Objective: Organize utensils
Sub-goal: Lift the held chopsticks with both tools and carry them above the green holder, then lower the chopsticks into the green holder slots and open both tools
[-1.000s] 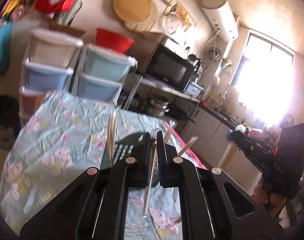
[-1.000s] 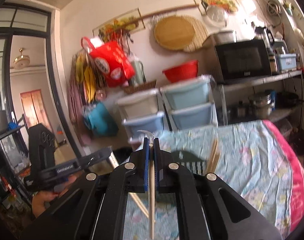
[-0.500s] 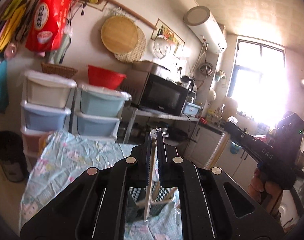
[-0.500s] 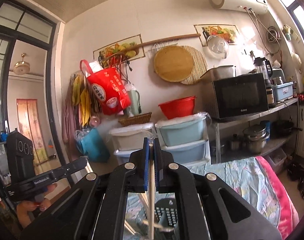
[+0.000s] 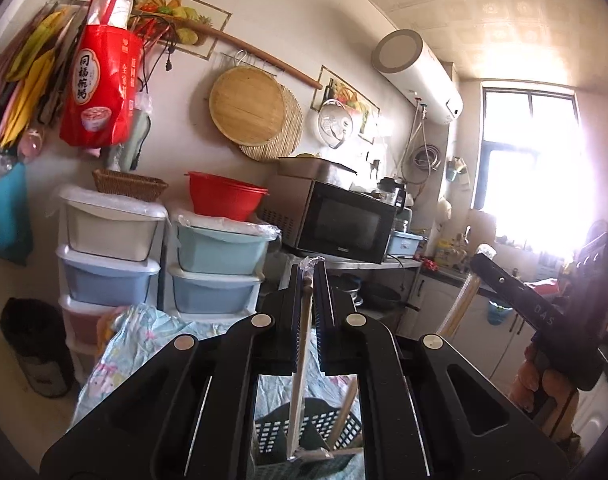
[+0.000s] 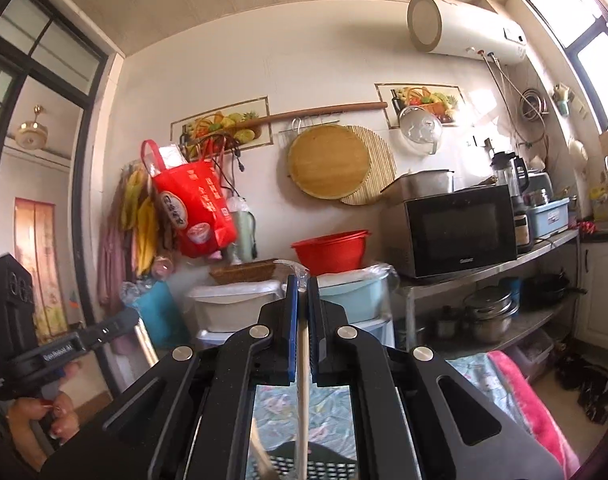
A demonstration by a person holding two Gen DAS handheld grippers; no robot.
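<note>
We see our left gripper (image 5: 308, 280) pinching a chopstick (image 5: 300, 372) that hangs down between its fingers, lower end over the dark basket (image 5: 304, 432) on the table (image 5: 120, 344). Another stick (image 5: 345, 408) leans in that basket. Our right gripper (image 6: 300, 292) is likewise clamped on a pale chopstick (image 6: 302, 400), which drops straight down from the jaws toward the basket's rim (image 6: 327, 460) below. Both grippers point level at the kitchen wall.

Bowl (image 5: 226, 197) on drawers (image 5: 220, 260); microwave (image 5: 335, 224) right; basket (image 5: 304, 436) below.
</note>
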